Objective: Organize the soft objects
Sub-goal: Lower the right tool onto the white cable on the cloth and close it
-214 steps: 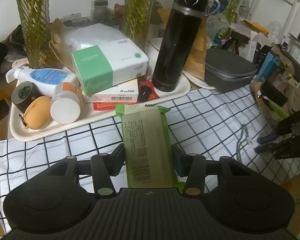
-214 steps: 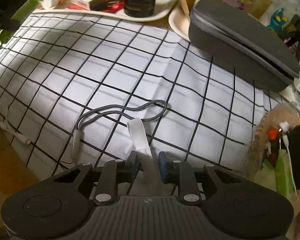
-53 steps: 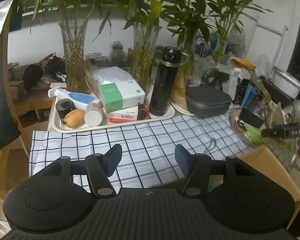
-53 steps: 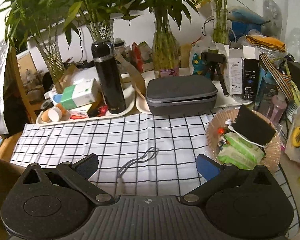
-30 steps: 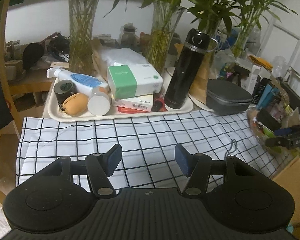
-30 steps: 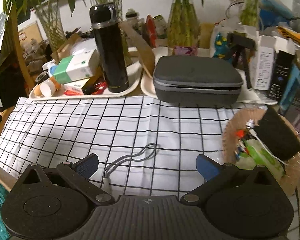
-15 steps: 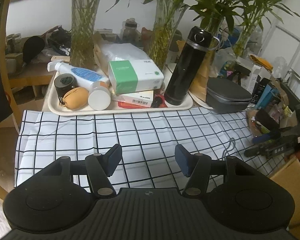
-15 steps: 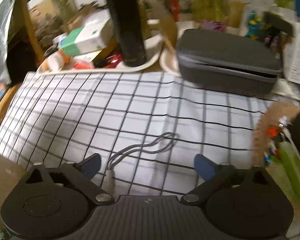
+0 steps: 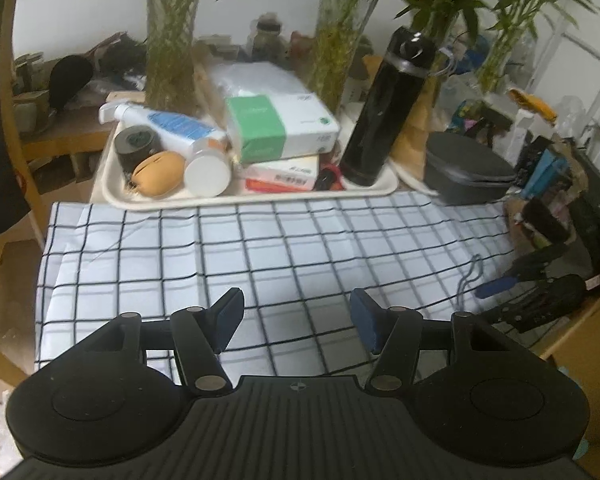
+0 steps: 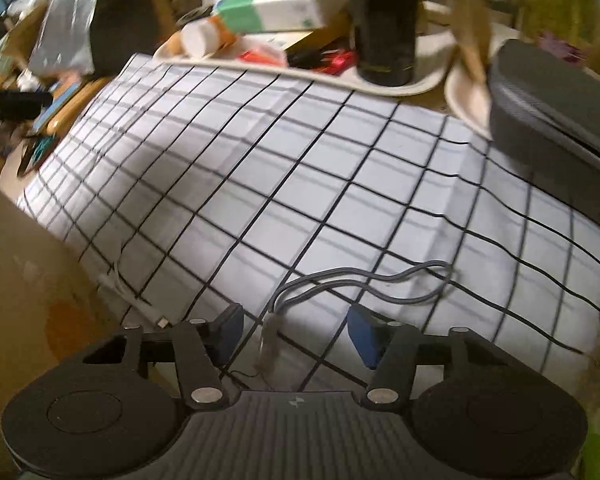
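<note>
A grey looped cable [image 10: 364,280] lies on the checked tablecloth [image 10: 300,168] near its front edge. My right gripper [image 10: 294,330] is open and empty, low over the cloth, with the cable's plug end between its blue pads [image 10: 360,334]. In the left wrist view the cable [image 9: 470,276] lies at the right edge of the cloth [image 9: 260,248], with the right gripper [image 9: 512,280] beside it. My left gripper [image 9: 296,312] is open and empty above the cloth's front edge.
A cream tray [image 9: 112,196] at the back holds a green tissue pack [image 9: 276,128], a black flask [image 9: 388,108], a spray bottle and small items. A grey zip case [image 9: 464,168] sits right of it. Plant vases stand behind. A cardboard box [image 10: 28,304] is at front left.
My right gripper has dropped forward and down to the grey cable, which now lies between its open fingers. My left gripper has stayed open and moved a little closer to the table.
</note>
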{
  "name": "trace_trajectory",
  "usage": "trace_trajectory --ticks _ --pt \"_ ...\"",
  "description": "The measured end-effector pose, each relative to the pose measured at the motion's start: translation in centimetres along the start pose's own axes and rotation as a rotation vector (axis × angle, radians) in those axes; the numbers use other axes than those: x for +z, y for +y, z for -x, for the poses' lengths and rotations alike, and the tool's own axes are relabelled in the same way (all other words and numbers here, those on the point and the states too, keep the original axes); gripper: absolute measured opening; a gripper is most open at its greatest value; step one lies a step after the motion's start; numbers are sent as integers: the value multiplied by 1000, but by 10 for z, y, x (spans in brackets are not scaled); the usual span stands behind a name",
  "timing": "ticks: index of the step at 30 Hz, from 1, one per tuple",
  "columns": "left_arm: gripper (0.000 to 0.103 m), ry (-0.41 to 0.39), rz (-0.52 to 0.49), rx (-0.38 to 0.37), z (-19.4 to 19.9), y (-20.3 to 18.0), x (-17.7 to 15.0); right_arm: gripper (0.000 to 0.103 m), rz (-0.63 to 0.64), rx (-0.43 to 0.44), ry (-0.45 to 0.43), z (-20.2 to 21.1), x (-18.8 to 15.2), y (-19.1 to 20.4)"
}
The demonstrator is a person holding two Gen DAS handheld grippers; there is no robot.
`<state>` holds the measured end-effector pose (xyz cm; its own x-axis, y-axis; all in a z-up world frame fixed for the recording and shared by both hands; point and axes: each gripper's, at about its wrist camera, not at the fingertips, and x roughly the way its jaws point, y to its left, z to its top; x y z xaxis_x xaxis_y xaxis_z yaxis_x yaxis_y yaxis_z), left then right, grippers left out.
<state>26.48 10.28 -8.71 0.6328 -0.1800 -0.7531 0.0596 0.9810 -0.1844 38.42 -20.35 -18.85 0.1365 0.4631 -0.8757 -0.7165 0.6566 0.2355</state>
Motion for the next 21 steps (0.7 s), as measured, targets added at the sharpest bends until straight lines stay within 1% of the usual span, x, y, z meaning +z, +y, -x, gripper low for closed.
trace_trajectory --ticks 3,5,7,8,9,11,13,14,16,21 --pt "57 43 23 11 -5 5 0 58 58 16 16 -9 1 4" --pt "57 65 35 -7 -6 7 -1 58 106 9 19 -11 -1 8" --pt "57 84 34 -29 -7 8 -3 56 178 -15 22 -14 0 16" --pt "57 96 27 -36 -8 7 -4 50 196 -29 26 -15 0 17" --pt "57 105 15 -44 -8 5 -6 39 212 -45 32 -14 1 18" --pt "57 115 9 -64 -8 4 -8 25 245 -81 39 -13 1 18" --pt "57 134 30 -99 -9 8 -8 18 261 -104 49 -12 -1 19" --pt "57 151 52 -127 -10 11 -9 12 263 -105 53 -11 -2 20" --pt "57 176 79 -157 -13 15 -9 11 252 -106 54 -9 -3 19" --pt "57 183 78 -172 -14 17 -10 10 244 -138 33 -7 -8 18"
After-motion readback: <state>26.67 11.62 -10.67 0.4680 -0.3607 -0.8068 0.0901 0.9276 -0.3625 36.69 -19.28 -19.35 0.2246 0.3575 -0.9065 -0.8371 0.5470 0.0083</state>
